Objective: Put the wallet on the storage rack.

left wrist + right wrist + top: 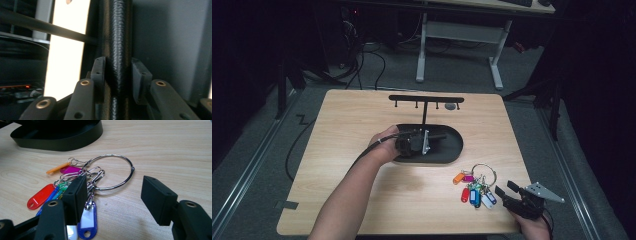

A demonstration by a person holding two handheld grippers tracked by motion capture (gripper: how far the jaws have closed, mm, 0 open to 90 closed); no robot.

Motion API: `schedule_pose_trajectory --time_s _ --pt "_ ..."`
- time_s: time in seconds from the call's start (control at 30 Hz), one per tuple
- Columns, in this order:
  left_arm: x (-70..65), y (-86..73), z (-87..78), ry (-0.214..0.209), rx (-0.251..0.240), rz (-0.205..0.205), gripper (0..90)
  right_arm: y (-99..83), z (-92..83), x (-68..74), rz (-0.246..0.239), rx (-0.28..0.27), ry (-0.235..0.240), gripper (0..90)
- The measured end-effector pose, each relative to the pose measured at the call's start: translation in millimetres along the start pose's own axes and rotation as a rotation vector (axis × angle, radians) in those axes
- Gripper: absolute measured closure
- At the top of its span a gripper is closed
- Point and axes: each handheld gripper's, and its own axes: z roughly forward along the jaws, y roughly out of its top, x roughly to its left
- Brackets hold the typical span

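**On the wooden table: key stand, key bunch, two grippers**

At table centre, black key stand: upright post rising from an oval black base tray, crossbar with small hooks on top. Post seen close in the left gripper view, set between the two jaws, pads on either side at or very near its surface; firm grip or bare contact cannot be told. Left gripper low over the base tray, at the foot of the post. Near the table's front right, bunch of key tags: large metal ring with red, blue, orange, purple and white tags, lying flat. Right gripper just beside the bunch, jaws wide apart, nothing between them, left pad above the tags. Wooden table beneath all.
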Motion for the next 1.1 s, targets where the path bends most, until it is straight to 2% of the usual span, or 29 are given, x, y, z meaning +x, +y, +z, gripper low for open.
schedule_pose_trajectory --time_s 0.1,0.17,0.2,0.33,0.4,0.67,0.73,0.8,1.0,1.1 --pt "-2.0 -1.1 0.0 -0.04 -0.002 -0.035 63.8 -0.3 0.0 -0.8 0.001 0.0 0.0 38.1" --pt "-3.3 -1.3 -0.8 -0.041 -0.003 -0.039 61.8 -0.3 0.3 -1.1 0.001 0.001 0.001 38.1" --pt "-4.8 -1.6 -3.4 -0.066 -0.012 -0.06 60.5 -0.4 0.6 -1.1 0.0 0.003 0.001 38.1" --pt "-7.3 -1.8 -10.9 -0.085 -0.031 -0.076 57.7 -0.3 1.3 0.1 -0.001 0.011 0.004 37.9" --pt "-8.5 -2.0 -16.5 -0.068 -0.043 -0.087 59.2 -0.4 1.4 0.5 -0.003 0.013 0.003 37.9" --pt "-11.7 -10.5 -42.1 -0.067 -0.096 -0.155 59.5 0.2 0.3 3.2 -0.013 0.012 0.0 37.9" --pt "-14.6 -14.2 -46.5 -0.072 -0.116 -0.179 59.5 0.3 0.1 3.9 -0.016 0.01 0.001 37.9" --pt "-19.3 -18.6 -52.3 -0.073 -0.113 -0.186 58.6 0.4 -0.1 4.2 -0.017 0.011 0.0 37.9" --pt "-30.7 -31.1 -64.8 -0.069 -0.144 -0.215 58.5 0.4 0.2 4.5 -0.024 0.013 -0.001 37.9" --pt "-37.4 -41.4 -72.0 -0.068 -0.164 -0.261 58.5 0.4 0.4 4.7 -0.025 0.014 0.0 37.9"
